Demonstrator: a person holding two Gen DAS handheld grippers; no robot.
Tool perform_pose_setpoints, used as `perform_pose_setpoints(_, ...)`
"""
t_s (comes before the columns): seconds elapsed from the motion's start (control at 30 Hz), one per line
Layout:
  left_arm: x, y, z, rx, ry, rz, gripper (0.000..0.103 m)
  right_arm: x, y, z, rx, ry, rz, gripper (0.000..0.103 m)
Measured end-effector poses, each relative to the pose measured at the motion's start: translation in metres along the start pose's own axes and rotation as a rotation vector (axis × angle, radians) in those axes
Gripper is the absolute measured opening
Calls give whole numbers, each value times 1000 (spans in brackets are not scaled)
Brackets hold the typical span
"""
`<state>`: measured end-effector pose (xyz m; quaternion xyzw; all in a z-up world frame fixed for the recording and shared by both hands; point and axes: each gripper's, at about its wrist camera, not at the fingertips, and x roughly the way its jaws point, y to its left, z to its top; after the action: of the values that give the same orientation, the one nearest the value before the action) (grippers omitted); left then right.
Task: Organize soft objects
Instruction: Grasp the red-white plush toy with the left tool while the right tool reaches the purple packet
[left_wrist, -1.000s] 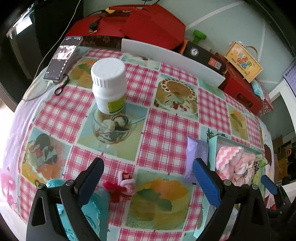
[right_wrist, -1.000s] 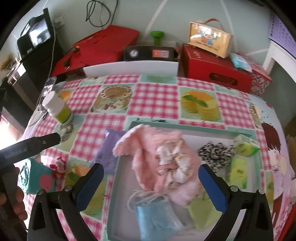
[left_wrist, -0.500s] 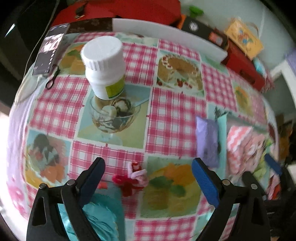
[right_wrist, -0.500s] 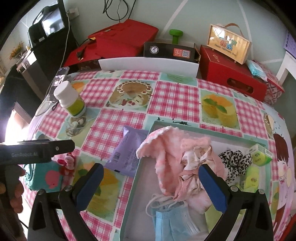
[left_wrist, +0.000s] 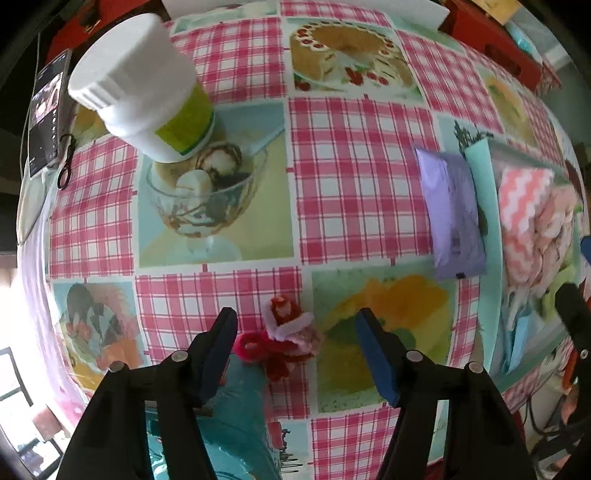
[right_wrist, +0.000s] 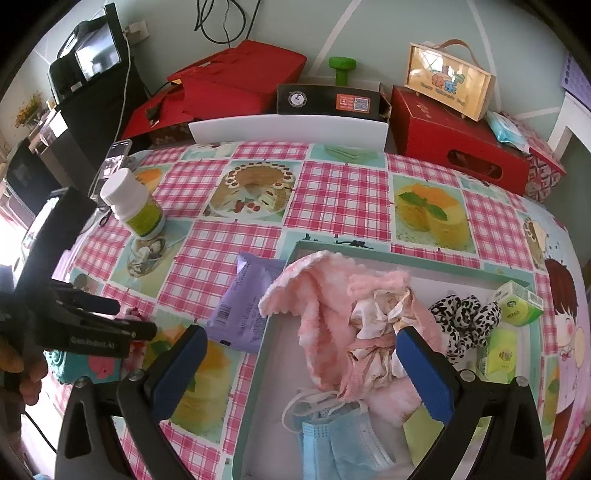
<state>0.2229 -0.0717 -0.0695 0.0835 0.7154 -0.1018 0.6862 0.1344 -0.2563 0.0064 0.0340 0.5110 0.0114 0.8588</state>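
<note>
Plush red-and-pink toy (left_wrist: 286, 338): pickup step; left gripper (left_wrist: 295, 343) straddles it, jaws closing, not yet touching. Next: clamp, lift to tray (right_wrist: 280, 314).

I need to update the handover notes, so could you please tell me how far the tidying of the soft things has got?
Done: pink cloth, spotted scrunchie and blue mask lie in the tray. In hand: the left claw is closing around the red fuzzy toy. Left: the purple packet beside the tray.
</note>
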Motion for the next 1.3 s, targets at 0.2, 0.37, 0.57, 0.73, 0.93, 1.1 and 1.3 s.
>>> perform_pose_setpoints(0.2,5,-7,-1,-1,1,7,36,-1,-1,0,8,0,-3,103)
perform_pose_setpoints(0.37,-2,-3,-8,-37,-54,-17,28,-1,-3,0,12,-1,-3,103)
perform_pose_setpoints(0.57,-16,-17,-4,-82,-159,-58,27,-1,-4,0,14,-1,-6,103)
perform_pose_setpoints(0.73,-21,-25,-10,-164,-242,-127,27,0,-4,0,10,-8,-8,103)
perform_pose_setpoints(0.93,-16,-21,-25,-254,-299,-163,27,1,-1,-1,-10,-15,1,103)
perform_pose_setpoints(1.1,-26,-4,-32,-276,-346,-132,27,0,-1,1,-10,-26,36,103)
perform_pose_setpoints(1.3,-40,14,-25,-298,-406,-171,27,-6,7,6,-7,-55,116,103)
